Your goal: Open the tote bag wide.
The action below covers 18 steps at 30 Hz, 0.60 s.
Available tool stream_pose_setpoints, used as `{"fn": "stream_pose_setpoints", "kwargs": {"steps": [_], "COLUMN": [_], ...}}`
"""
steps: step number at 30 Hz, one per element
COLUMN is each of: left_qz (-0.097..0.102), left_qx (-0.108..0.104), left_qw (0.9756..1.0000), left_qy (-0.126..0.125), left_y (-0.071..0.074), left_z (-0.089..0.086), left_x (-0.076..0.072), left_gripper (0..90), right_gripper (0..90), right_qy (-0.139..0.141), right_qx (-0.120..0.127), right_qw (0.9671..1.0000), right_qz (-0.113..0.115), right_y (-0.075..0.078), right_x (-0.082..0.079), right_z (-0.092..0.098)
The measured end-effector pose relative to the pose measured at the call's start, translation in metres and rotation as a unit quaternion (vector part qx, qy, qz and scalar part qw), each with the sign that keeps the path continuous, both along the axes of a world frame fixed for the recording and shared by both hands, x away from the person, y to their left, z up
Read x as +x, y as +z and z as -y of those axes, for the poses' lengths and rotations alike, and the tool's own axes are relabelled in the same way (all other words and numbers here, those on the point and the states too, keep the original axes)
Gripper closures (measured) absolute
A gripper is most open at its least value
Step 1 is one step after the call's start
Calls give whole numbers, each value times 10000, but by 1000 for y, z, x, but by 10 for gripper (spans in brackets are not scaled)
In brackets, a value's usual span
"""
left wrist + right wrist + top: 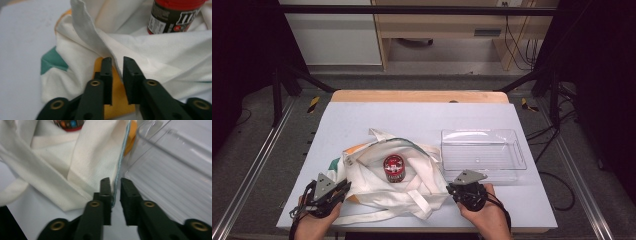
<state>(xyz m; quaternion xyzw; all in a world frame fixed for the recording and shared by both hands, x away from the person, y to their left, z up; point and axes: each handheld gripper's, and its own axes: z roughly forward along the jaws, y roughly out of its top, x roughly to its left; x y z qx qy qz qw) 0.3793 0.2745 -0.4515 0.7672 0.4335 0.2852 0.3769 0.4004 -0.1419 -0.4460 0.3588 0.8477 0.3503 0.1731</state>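
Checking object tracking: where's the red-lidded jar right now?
High view: the jar sits inside the open white tote bag at table centre, left of the clear plastic bin.

The jar (175,17) is cut off at the frame's top — its label perhaps too blurred to read.

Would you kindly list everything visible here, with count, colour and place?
bag: one, cream cloth with green and orange patches, lying open at table's near middle
jar: one, dark with red lid, inside the bag
bin: one, clear plastic, right of the bag
table: one, pale blue top with wooden far edge
left gripper: one, black, jaws narrowly apart astride the bag's left rim
right gripper: one, black, jaws narrowly apart at the bag's right rim
hands: two, at the near edge
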Motion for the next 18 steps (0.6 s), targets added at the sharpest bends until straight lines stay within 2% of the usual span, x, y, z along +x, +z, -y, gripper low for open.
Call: {"fn": "stream_pose_setpoints", "kwargs": {"steps": [3, 6, 10, 15, 18], "left_qz": [233, 259, 270, 244, 206], "left_qx": [-119, -167, -128, -100, -105], "left_qw": [9995, 9994, 9994, 9995, 9996], "left_qy": [151, 172, 164, 175, 171], "left_y": [3, 3, 1, 0, -1], "left_z": [-3, -3, -2, -1, 0], "left_x": [-1, -2, -6, -7, -7], "left_gripper": [631, 561, 481, 451, 444], "right_gripper": [668, 602, 545, 486, 463], "right_qy": [21, 191, 244, 324, 361], "right_qx": [229, 434, 591, 555, 659], "right_qw": [9996, 9982, 9964, 9958, 9949], "right_qz": [189, 376, 549, 659, 678], "right_y": [15, 29, 43, 58, 68], "right_x": [-4, -8, -8, 7, 22], "right_z": [4, 5, 3, -9, -23]}}
